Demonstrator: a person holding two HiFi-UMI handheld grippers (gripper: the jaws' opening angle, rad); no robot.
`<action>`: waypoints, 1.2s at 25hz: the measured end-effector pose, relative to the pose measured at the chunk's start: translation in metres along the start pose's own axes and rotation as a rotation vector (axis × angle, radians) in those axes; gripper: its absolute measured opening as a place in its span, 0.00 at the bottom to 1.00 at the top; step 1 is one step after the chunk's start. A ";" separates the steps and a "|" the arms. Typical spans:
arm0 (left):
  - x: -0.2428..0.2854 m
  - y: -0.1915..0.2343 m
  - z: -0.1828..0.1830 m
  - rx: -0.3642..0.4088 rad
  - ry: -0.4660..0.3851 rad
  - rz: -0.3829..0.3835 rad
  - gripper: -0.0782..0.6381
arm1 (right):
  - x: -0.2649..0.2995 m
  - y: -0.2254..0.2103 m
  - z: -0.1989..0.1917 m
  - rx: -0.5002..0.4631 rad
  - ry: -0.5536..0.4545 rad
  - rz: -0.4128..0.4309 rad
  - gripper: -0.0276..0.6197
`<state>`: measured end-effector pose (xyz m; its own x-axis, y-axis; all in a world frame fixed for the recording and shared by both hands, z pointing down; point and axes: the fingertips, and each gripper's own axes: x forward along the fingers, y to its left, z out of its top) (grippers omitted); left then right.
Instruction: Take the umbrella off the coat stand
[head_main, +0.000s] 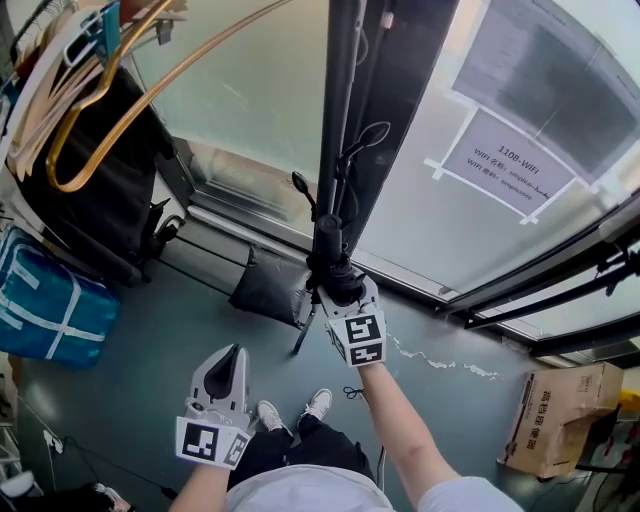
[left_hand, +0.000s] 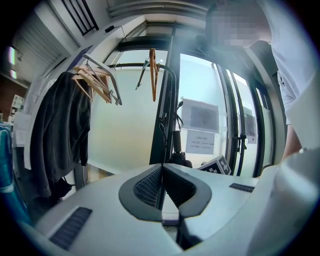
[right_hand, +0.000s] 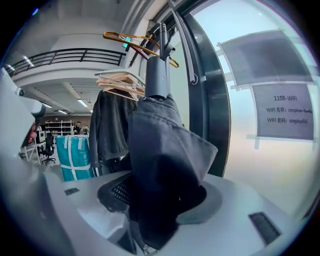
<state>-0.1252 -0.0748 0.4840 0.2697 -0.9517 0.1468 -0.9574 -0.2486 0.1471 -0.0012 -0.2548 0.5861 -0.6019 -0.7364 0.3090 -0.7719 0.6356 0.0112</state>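
Observation:
A folded black umbrella (head_main: 330, 262) hangs against the black pole of the coat stand (head_main: 342, 110), below its hooks. My right gripper (head_main: 340, 292) is shut on the umbrella's bunched fabric. In the right gripper view the dark cloth (right_hand: 162, 160) fills the gap between the jaws of that gripper (right_hand: 160, 196), and the umbrella's grey handle (right_hand: 159, 70) rises above it. My left gripper (head_main: 233, 362) hangs lower and to the left, shut with nothing in it. From the left gripper (left_hand: 161, 169), the umbrella (left_hand: 177, 146) and stand (left_hand: 167, 100) lie straight ahead.
A clothes rack with wooden hangers (head_main: 95, 85) and a black coat (head_main: 100, 180) stands at the left, above a blue bag (head_main: 50, 305). A dark bag (head_main: 268, 285) lies by the stand's foot. A glass wall with a paper sign (head_main: 510, 160) is behind; a cardboard box (head_main: 560, 415) sits right.

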 end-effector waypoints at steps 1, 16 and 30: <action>0.001 -0.001 0.002 0.000 -0.005 -0.003 0.15 | -0.003 -0.001 0.002 -0.003 -0.003 0.001 0.40; 0.004 0.003 0.012 -0.018 -0.042 -0.001 0.15 | -0.038 -0.016 0.030 -0.071 -0.008 -0.009 0.40; 0.005 0.008 0.041 -0.013 -0.121 0.000 0.15 | -0.065 -0.030 0.062 -0.102 -0.042 -0.051 0.40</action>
<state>-0.1361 -0.0886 0.4455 0.2546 -0.9666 0.0280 -0.9558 -0.2471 0.1595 0.0480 -0.2401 0.5067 -0.5718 -0.7763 0.2651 -0.7784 0.6155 0.1235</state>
